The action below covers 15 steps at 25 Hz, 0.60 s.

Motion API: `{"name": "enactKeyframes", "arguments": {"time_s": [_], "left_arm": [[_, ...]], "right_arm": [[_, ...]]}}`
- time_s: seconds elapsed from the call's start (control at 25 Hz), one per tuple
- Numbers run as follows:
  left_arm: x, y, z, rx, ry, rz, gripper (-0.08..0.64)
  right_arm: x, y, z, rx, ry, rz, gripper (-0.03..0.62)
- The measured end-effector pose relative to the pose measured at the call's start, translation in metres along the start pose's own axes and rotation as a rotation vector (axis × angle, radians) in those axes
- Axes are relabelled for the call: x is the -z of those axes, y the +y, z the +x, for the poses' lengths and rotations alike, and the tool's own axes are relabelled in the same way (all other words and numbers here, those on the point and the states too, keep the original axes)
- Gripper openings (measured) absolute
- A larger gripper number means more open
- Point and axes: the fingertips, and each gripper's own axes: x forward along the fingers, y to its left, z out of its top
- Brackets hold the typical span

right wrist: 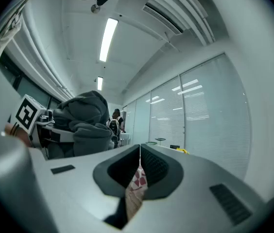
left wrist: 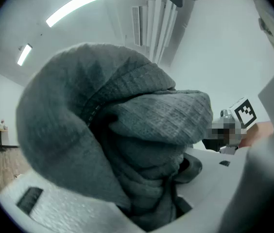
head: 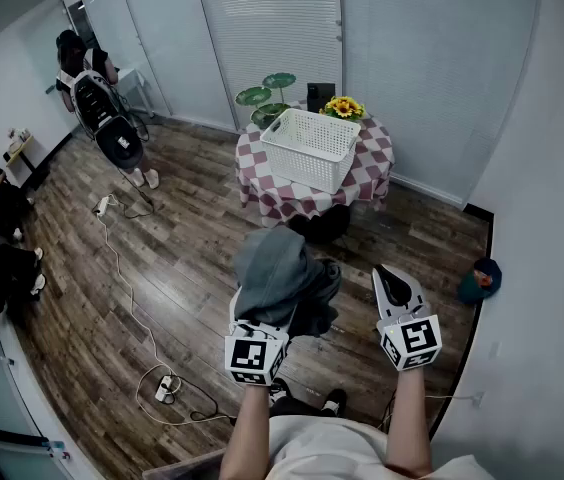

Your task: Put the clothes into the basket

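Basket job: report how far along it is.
Done: nothing delivered; the basket on the table looks empty. In hand: the left gripper clamps a grey garment; the right gripper is shut and empty. Left: carry the garment over and drop it in.

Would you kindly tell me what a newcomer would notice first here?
A bunched grey garment is clamped in the left gripper, low in the head view's centre. Ahead, a white basket sits on a round checked table. The right gripper, lower right, is shut and empty.
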Motion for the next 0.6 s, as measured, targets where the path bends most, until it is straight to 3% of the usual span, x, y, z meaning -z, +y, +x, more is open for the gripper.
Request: {"name": "enactKeyframes", "arguments": {"time_s": [0.24, 0.44, 0.6], "left_arm": [[0.010, -0.028, -0.001, 0.017, 0.008, 0.032, 0.311], [0.006, -0.029, -0.003, -0.008, -0.004, 0.012, 0.311], [0.005, -0.033, -0.004, -0.018, 0.002, 0.003, 0.311]], "right_arm": [[0.011, -0.009, -0.017, -0.005, -0.006, -0.005, 0.025], [0.012, -0.012, -0.020, -0.016, -0.008, 0.002, 0.025], [0.001, -0.014, -0.027, -0.063, -0.083, 0.040, 0.025]]}}
